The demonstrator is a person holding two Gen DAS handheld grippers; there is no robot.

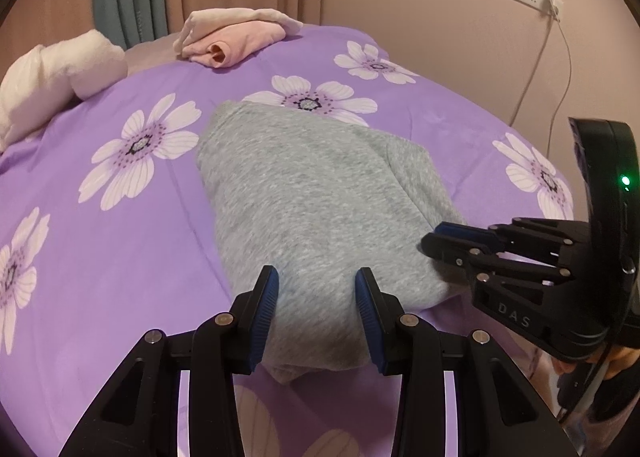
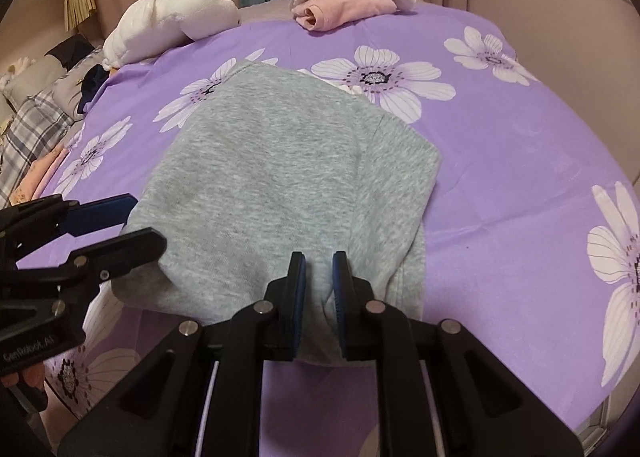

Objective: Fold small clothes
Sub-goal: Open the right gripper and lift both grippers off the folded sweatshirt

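The grey garment lies part-folded on the purple bedspread. The left claw straddles its near edge – whether it pinches, I cannot tell – and the right claw is clenched on a fold. Best lift both evenly, keeping the edge taut.

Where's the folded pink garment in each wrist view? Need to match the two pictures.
Left wrist: the folded pink garment lies at top centre-left, at the far edge of the purple floral bedspread, beyond the grey garment.
Right wrist: the same item is at top centre, slightly right, also at the far edge.
Shared landmark: the white rolled cloth to its left in both views.
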